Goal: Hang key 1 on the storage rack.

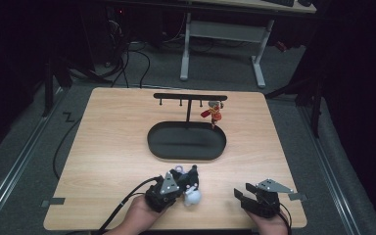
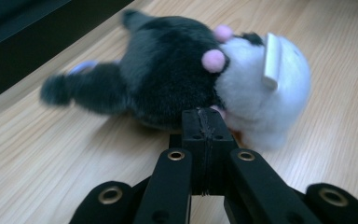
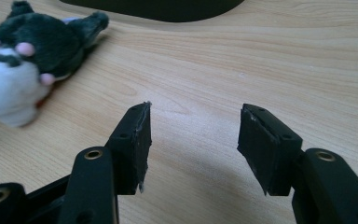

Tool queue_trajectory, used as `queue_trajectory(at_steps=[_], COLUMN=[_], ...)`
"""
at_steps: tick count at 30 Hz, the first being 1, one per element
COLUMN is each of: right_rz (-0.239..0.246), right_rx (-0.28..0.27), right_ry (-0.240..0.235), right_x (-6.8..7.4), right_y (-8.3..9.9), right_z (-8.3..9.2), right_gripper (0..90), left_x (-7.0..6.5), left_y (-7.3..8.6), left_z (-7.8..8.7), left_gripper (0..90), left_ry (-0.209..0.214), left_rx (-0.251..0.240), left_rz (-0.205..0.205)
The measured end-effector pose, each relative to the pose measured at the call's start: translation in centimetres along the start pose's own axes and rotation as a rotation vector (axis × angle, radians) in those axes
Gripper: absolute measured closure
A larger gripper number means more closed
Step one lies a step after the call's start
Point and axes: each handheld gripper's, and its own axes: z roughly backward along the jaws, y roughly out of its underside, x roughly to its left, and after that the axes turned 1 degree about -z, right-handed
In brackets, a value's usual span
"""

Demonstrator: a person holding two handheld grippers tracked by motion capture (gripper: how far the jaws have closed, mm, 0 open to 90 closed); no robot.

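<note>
**Operator:** Left gripper view is showing my left gripper [image 2: 204, 122] with its jaws pressed flat together right at the plush toy [image 2: 182, 77], which is lying on its side on the wooden table [image 2: 51, 154] in the middle of the frame. I am reading the pads as clenched tight, maybe pinching a thin bit of fabric at the toy's underside; I cannot tell for sure.

**Observer:** And from above?

**Operator:** In the high view the plush toy [image 1: 191, 192] is sitting at the lower centre, just below the black oval tray [image 1: 164, 149], with my left gripper [image 1: 188, 183] over it. My right gripper [image 1: 242, 196] is waiting at the lower right, jaws standing apart with nothing between them.

**Observer:** What are you worrying about?

**Operator:** I am judging the hold as shallow. If I am lifting on a sliver of fur, the toy is likely slipping free and dropping on the way to the hanger rack [image 1: 190, 97], where a red figure [image 1: 214, 112] is already hanging at the upper right. I am also risking swinging into that figure.
</note>
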Motion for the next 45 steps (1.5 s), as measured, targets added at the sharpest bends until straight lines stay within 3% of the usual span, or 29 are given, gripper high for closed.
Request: queue_trajectory(at_steps=[5, 9, 11, 12, 13, 14, 16, 19, 23, 25, 27, 29, 34, 39, 41, 42, 43, 44, 45], right_rz=[-0.003, -0.004, -0.006, -0.004, -0.002, -0.002, -0.006, -0.003, -0.002, -0.008, -0.012, -0.024, -0.020, -0.021, -0.029, -0.026, -0.026, -0.017, -0.017], right_rx=[0.001, -0.002, -0.004, -0.006, -0.006, -0.006, -0.002, 0.000, 0.001, -0.001, 0.002, 0.007, 0.004, 0.003, 0.007, 0.005, 0.005, 0.003, 0.003], right_ry=[0.006, 0.005, 0.002, 0.001, 0.001, 0.001, -0.001, 0.000, 0.003, 0.006, 0.006, 0.010, 0.012, 0.010, 0.006, 0.008, 0.008, 0.013, 0.013], right_x=[-0.3, -0.4, -0.4, -0.4, -0.5, -0.5, -0.4, -0.4, -0.3, -0.5, -0.6, -0.9, -1.1, -1.2, -1.3, -1.2, -1.2, -1.2, -1.2], right_y=[0.1, 0.1, 0.2, 0.2, 0.2, 0.2, 0.2, 0.2, 0.0, 0.1, 0.2, 0.3, 0.4, 0.5, 0.5, 0.4, 0.4, 0.4, 0.4], right_z=[0.0, 0.2, 0.2, 0.2, 0.2, 0.2, 0.2, 0.1, 0.0, -0.1, -0.1, -0.1, 0.1, 0.1, 0.0, 0.0, 0.0, 0.0, 0.0], right_gripper=[44.3, 44.3, 44.3, 44.3, 44.4, 44.4, 44.4, 44.4, 44.4, 44.5, 44.5, 44.7, 44.7, 44.9, 46.6, 46.7, 46.7, 47.2, 47.2], left_x=[-1.4, -1.7, -1.3, -0.2, 0.5, 0.5, 2.2, 2.3, 2.1, 1.2, 0.8, -0.1, -1.0, -0.3, 0.2, 0.8, 0.8, 1.6, 1.6], left_y=[-2.3, -2.4, -1.6, -0.8, -0.4, -0.4, 0.1, -0.1, -1.1, -2.2, -2.6, -4.1, -5.3, -4.0, -3.3, -2.4, -2.4, -1.3, -1.3], left_z=[-2.6, -2.6, -2.0, -1.3, -1.0, -1.0, 0.0, -0.1, -1.3, -2.7, -3.2, -4.6, -5.8, -5.3, -4.5, -3.2, -3.2, -1.6, -1.6], left_gripper=[89.8, 87.8, 87.7, 87.8, 88.2, 88.4, 88.4, 88.4, 88.4, 88.5, 88.7, 88.7, 87.8, 82.8, 79.8, 78.5, 78.1, 78.1, 78.1], left_ry=[0.014, 0.005, -0.010, -0.044, -0.058, -0.058, -0.089, -0.089, -0.075, -0.059, -0.049, -0.032, -0.026, -0.042, -0.051, -0.051, -0.051, -0.061, -0.061], left_rx=[0.016, 0.013, 0.011, 0.017, 0.018, 0.018, 0.012, 0.014, 0.014, 0.031, 0.031, 0.033, 0.035, 0.047, 0.042, 0.018, 0.018, -0.008, -0.008], left_rz=[-0.032, -0.042, -0.034, -0.012, 0.013, 0.013, 0.061, 0.061, 0.057, 0.028, 0.023, 0.005, -0.021, -0.014, -0.002, 0.009, 0.009, 0.012, 0.012])
